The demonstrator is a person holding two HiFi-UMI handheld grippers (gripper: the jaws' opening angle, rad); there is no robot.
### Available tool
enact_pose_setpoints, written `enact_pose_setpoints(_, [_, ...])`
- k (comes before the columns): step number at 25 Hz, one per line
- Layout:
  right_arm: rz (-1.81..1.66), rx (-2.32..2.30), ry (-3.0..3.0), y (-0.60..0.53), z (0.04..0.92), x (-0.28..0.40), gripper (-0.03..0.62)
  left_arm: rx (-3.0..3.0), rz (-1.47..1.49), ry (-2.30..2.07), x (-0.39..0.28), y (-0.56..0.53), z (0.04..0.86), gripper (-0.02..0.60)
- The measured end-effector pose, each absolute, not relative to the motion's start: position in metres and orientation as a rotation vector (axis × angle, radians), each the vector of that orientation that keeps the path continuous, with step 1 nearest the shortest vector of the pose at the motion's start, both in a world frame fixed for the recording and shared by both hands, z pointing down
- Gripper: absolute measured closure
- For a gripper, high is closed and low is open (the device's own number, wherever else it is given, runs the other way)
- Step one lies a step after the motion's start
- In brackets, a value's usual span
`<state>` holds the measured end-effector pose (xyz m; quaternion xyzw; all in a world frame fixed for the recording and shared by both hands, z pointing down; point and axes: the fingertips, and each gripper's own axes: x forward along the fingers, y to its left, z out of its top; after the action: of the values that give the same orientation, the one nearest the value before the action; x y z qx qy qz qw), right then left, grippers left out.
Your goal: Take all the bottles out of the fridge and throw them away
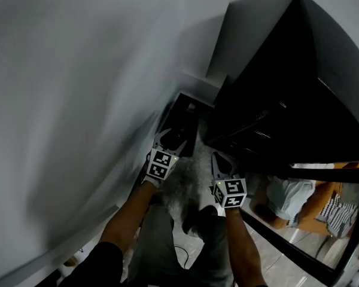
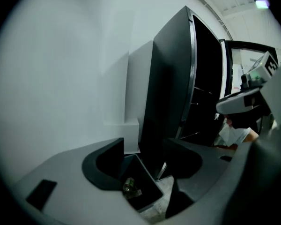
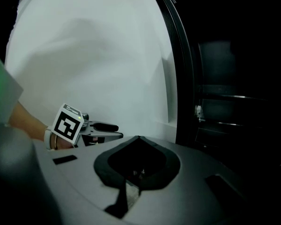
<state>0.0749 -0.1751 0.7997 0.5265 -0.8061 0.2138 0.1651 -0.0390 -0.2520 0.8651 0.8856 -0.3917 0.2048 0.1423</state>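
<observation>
A crumpled greenish bottle [image 2: 129, 187] lies at the bottom of a black waste bin [image 2: 147, 198] on the floor beside the wall. My left gripper [image 2: 143, 165] hangs above that bin with its jaws wide apart and nothing between them. In the head view the left gripper [image 1: 170, 139] sits over the bin [image 1: 188, 109], and the right gripper [image 1: 221, 160] is a little to its right, near the black fridge [image 1: 275, 88]. The right gripper [image 3: 138, 165] is shut and holds nothing. The fridge interior [image 3: 225, 102] is dark, and I see no bottles in it.
A white wall [image 1: 78, 100] runs along the left, close to the bin. The fridge's open door frame [image 2: 232, 69] stands to the right. The person's legs and a dark shoe [image 1: 197, 220] are below the grippers. A pale cloth [image 1: 290, 199] lies at the lower right.
</observation>
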Motion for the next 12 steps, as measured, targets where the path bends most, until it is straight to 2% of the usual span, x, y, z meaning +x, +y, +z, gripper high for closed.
enact_pose_setpoints(6, [0.626,1.553,-2.28,-0.162,0.699,0.079,0.586,2.609,0.525,-1.102,-0.037,-0.228,0.736,0.555])
enact_pose_setpoints(12, [0.616,1.629,-2.292,-0.153,0.582,0.097,0.586,2.652,0.479,-1.031,-0.014,-0.205,0.604,0.575])
